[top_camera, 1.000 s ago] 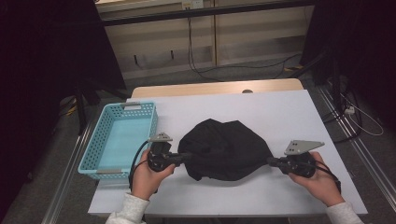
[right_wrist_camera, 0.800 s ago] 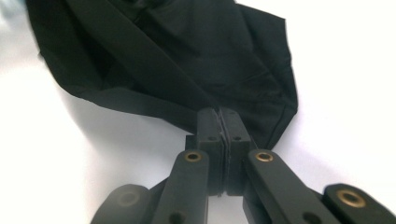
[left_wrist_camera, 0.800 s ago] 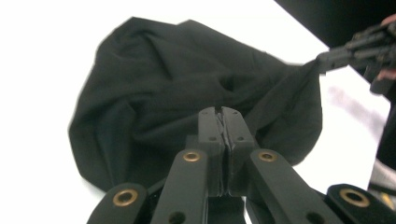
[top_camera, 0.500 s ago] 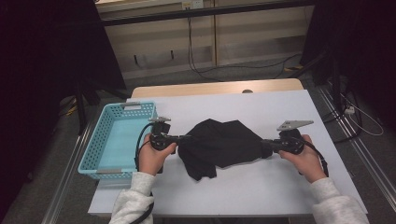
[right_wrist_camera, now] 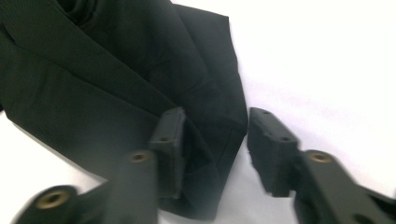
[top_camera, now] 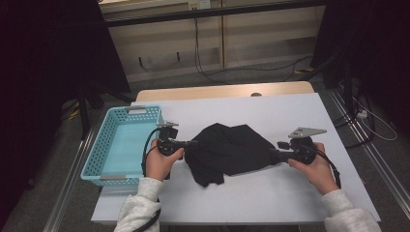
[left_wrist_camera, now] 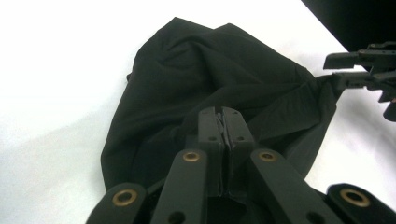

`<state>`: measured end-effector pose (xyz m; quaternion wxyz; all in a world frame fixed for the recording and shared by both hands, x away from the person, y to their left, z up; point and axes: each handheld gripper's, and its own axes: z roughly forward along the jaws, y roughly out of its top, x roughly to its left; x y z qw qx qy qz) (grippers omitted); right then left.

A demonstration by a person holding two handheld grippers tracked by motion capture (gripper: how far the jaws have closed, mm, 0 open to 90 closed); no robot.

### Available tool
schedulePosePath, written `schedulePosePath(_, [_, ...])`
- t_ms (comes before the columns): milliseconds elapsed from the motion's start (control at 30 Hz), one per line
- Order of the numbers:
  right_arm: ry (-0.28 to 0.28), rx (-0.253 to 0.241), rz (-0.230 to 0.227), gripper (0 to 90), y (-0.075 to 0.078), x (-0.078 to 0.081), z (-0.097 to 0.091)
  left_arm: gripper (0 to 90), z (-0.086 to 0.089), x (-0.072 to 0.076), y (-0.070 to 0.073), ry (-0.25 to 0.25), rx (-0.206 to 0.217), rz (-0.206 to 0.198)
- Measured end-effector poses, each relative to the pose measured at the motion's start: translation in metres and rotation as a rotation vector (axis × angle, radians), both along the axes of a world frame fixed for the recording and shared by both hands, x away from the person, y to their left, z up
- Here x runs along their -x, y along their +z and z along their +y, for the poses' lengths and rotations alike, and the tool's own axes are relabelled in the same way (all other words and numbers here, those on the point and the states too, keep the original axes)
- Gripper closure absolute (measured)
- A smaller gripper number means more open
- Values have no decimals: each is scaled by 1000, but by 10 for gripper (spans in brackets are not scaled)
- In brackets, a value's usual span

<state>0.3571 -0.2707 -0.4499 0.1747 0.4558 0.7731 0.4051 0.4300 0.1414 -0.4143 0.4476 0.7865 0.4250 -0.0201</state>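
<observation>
Count: one black cloth (top_camera: 227,151), one turquoise basket (top_camera: 109,140), two tongs, one white table (top_camera: 290,198).

The cloth lies crumpled at the middle of the table, stretched between the two tongs, with a loose flap hanging toward the near edge. It is apart from the basket.

Left tongs (top_camera: 188,143): clenched on the cloth's left edge. In the left gripper view (left_wrist_camera: 225,125) the jaws stand pressed together with a thin fold of fabric pinched between them.

Right tongs (top_camera: 275,154): at the cloth's right corner. Their jaws have just been opening. In the right gripper view (right_wrist_camera: 215,140) they stand apart; the cloth's corner lies between them, against the left jaw, with a clear gap to the right jaw. Grip released.

Basket: sits at the table's left edge, just left of the left hand (top_camera: 162,162). Its interior shows nothing inside.

Open room: wide bare table surface far of the cloth up to the far edge, a bare strip along the near edge, and bare surface right of the right hand (top_camera: 316,166) to the right edge. Beyond the far edge, a floor with cables.
</observation>
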Motion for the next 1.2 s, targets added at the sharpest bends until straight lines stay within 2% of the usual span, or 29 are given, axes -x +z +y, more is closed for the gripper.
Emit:
schedulePosePath(133, [31,34,10,524,-5,8,1,877,-1,0,1,9,-14,-6])
schedulePosePath(333, [71,29,2,567,-12,20,-2,877,0,-1,2,26,-19,-3])
schedulePosePath(400, [78,44,1,663,-14,22,-1,878,0,-2,3,26,-22,-5])
schedulePosePath(433, [96,39,4,757,-14,23,-1,878,0,-2,4,30,-23,-8])
schedulePosePath(500, [106,7,-6,818,-10,23,-1,878,-1,-3,4,32,-27,-8])
schedulePosePath(567, [88,-32,-3,828,-6,22,-4,878,0,-4,5,31,-31,-5])
schedulePosePath(633, [35,-92,-7,832,-1,18,-12,877,-1,-6,4,31,-22,-3])
schedulePosePath(700, [-22,-115,7,833,0,12,-18,876,-2,-8,3,34,-6,2])
schedulePosePath(767, [-64,-102,36,833,-4,6,-23,871,-5,-9,2,21,8,3])
schedulePosePath(833, [-100,-89,68,833,-8,-1,-24,850,-8,-8,2,17,-17,-25])
schedulePosePath(867, [-108,-69,76,833,-10,-3,-24,805,-7,-9,2,25,-17,-44])
schedulePosePath(900, [-119,-43,84,832,-12,-5,-23,752,-6,-9,1,25,-9,-41])
schedulePosePath(967, [-124,-62,94,831,-13,-7,-24,716,-4,-7,3,10,-1,-52])
schedulePosePath(1033, [-125,-53,91,831,-12,-8,-24,652,-3,-3,5,-9,-5,-82])
schedulePosePath(1200, [-118,-34,101,830,-11,-10,-22,483,-3,8,13,-34,25,-152])
